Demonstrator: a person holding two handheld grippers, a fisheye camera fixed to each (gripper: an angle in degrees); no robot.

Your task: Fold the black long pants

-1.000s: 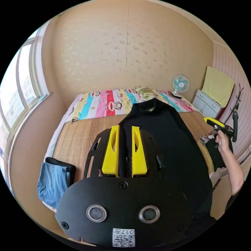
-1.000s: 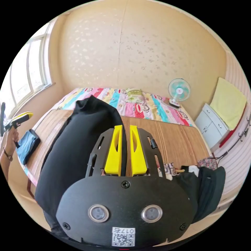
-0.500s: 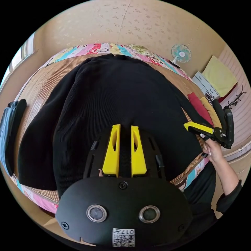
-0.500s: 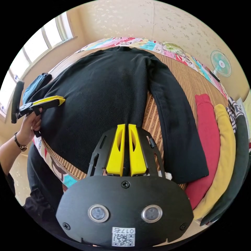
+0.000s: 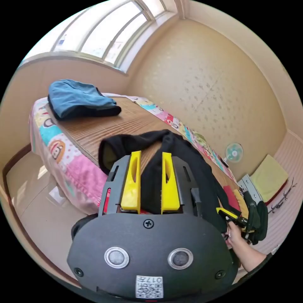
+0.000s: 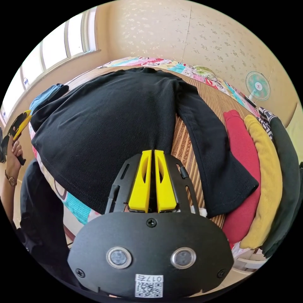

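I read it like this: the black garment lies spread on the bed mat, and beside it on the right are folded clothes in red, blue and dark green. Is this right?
One colour is wrong. In the right gripper view the black garment lies spread on the bed mat, and the folded clothes beside it are red, yellow and dark green, not blue.

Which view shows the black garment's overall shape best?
The right gripper view: the black garment lies spread flat on the bed mat, body and one sleeve visible. The left gripper view shows a bunched part of it beyond the left hand-held gripper.
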